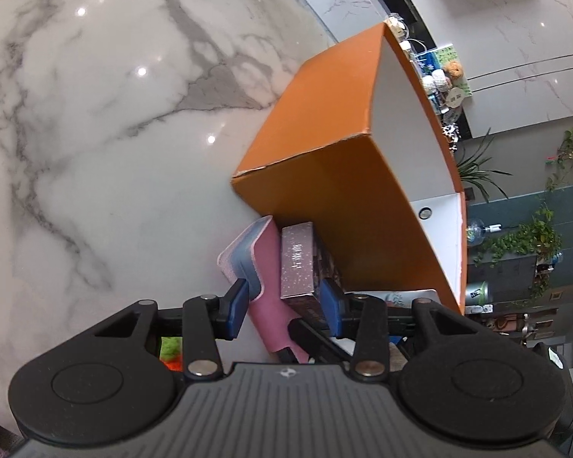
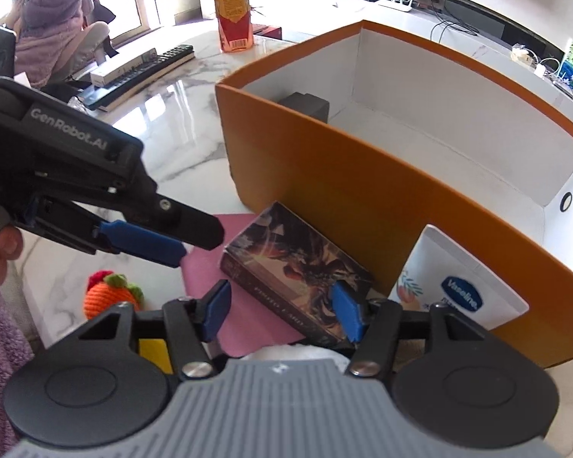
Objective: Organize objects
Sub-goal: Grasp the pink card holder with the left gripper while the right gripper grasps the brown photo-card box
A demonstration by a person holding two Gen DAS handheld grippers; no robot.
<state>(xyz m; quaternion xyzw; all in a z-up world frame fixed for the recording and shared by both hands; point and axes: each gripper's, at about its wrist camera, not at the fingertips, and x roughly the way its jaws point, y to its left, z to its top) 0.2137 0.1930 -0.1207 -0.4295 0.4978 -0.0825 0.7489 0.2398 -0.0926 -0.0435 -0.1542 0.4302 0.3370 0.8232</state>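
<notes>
The right gripper stands open astride a dark card box on a pink pouch, one pad at its edge. Left of it the left gripper, part closed, straddles pouch and box; grip unclear. The orange box is just behind; a Vaseline packet leans against it.

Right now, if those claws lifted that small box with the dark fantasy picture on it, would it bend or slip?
The card box looks like stiff printed cardboard with sharp edges, so it probably keeps its shape. Its glossy faces may slip a little between the right gripper pads. It lies flat on the pink pouch, so it seems unlikely to roll.
</notes>
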